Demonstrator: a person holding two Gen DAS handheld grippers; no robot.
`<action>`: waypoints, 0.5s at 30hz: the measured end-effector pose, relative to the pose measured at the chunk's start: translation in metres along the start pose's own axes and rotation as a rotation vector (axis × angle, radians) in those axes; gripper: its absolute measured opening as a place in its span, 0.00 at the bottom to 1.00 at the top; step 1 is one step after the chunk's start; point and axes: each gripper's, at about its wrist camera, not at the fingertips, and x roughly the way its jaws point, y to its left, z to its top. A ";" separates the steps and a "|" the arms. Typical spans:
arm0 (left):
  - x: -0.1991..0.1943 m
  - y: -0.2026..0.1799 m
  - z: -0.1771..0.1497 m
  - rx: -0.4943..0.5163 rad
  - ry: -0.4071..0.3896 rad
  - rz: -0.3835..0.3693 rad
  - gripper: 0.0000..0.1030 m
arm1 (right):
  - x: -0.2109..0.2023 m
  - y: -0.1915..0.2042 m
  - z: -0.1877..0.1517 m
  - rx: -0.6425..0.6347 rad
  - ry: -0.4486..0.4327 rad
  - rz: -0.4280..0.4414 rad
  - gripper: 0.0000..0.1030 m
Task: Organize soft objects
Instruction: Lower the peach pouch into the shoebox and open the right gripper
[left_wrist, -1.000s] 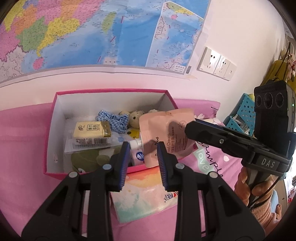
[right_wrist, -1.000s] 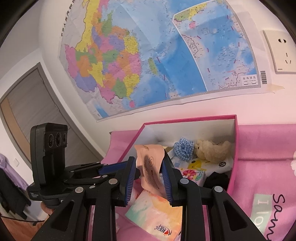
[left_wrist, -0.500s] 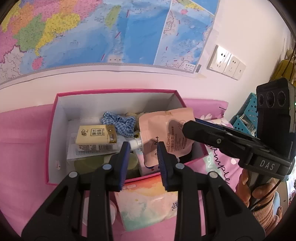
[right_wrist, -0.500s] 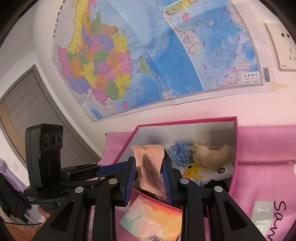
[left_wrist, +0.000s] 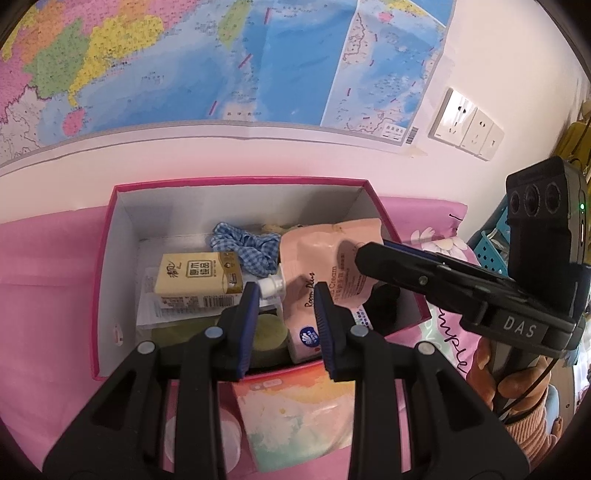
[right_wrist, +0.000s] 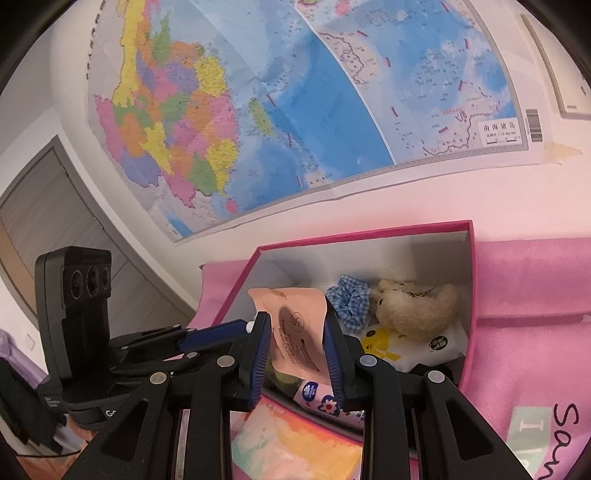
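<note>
The right gripper (right_wrist: 297, 354) had its fingers clamped on the peach, flat, soft cream pouch (left_wrist: 328, 266), hanging above the pink-rimmed cardboard box (left_wrist: 107, 258) at mid-frame; the left gripper (left_wrist: 284, 328) was shut, empty, lower centre.

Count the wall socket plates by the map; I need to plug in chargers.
3 socket plates in a row right of the map: one nearest it, one in the middle, one farthest. More may lie out of view.
</note>
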 end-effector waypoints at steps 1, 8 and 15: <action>0.001 0.000 0.001 0.000 0.002 0.002 0.31 | 0.002 -0.001 0.001 0.002 0.002 -0.001 0.28; 0.011 0.005 0.006 -0.007 0.018 0.010 0.31 | 0.013 -0.006 0.005 0.013 0.024 -0.016 0.28; 0.017 0.007 0.008 -0.021 0.024 0.007 0.31 | 0.025 -0.010 0.008 0.022 0.033 -0.042 0.28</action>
